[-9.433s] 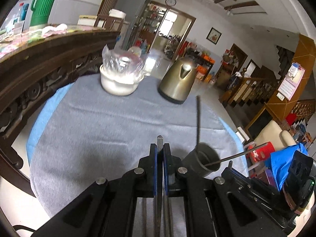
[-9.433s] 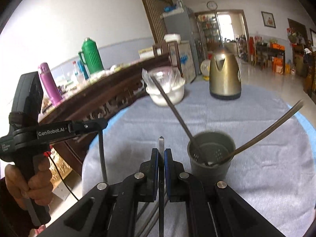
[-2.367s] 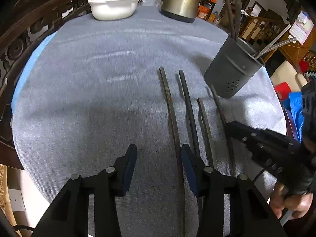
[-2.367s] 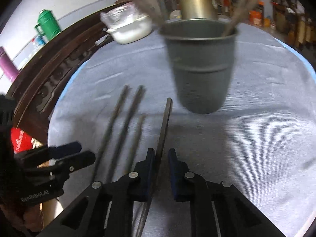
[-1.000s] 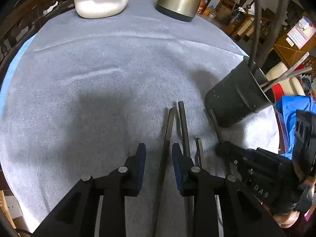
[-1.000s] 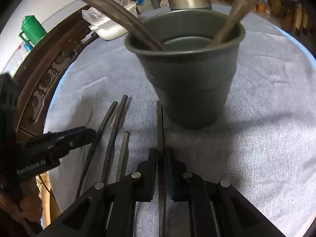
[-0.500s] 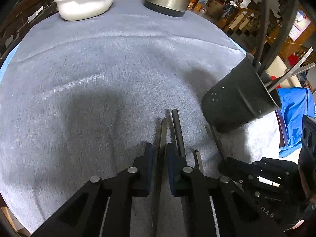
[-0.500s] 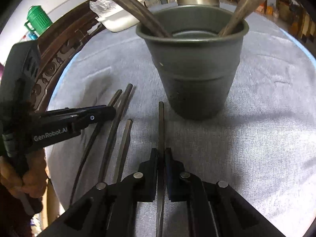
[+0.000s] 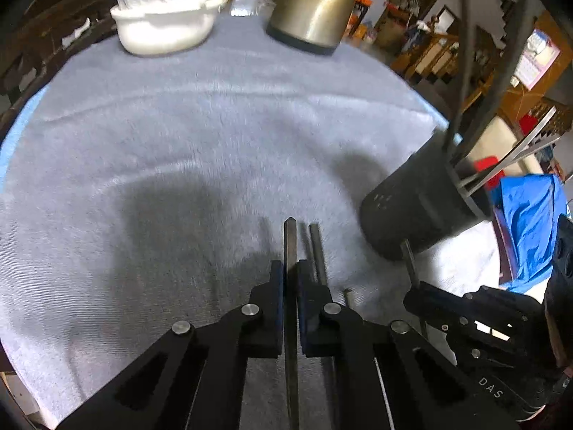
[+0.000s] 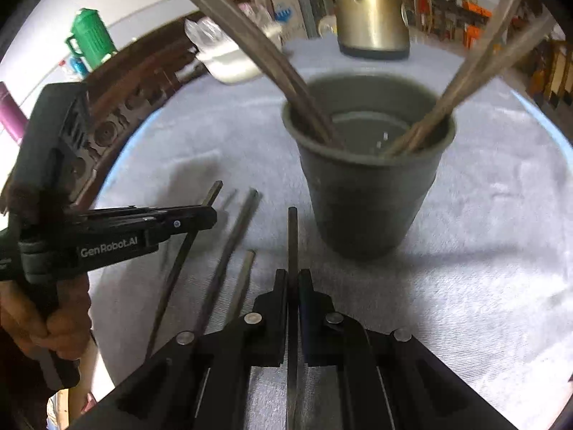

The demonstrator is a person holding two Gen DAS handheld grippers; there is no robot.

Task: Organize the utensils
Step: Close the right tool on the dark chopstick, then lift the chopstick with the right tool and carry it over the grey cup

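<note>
Step in hand: picking up loose chopsticks to drop into the dark grey round plastic utensil cup (image 10: 365,186), which stood on the grey cloth-covered round worktop (image 9: 179,125). Both grabs looked made. The left gripper (image 9: 290,286) had its fingers closed on a dark flat chopstick (image 9: 289,240), which ran between the pads with its tip poking out ahead. The right gripper (image 10: 293,283) was likewise clamped on a second dark slim chopstick (image 10: 292,236), tip pointing at the cup's base, just short of it.

Two more dark loose chopsticks (image 10: 229,251) lay on the cloth between the two grippers, side by side, not held. The cup already held several long sticks leaning on its rim, some left, some right. It sat just ahead of the right gripper, and ahead and to the right in the left wrist view.

Next move, as a judgement: lift each held stick clear of the cloth, tilt it upright, carry it over the cup mouth and release. Risk: catching the leaning sticks or knocking the cup.

A gold metal kettle (image 9: 311,7) and white plastic bowl (image 9: 164,25) stood at the far edge, well apart.
</note>
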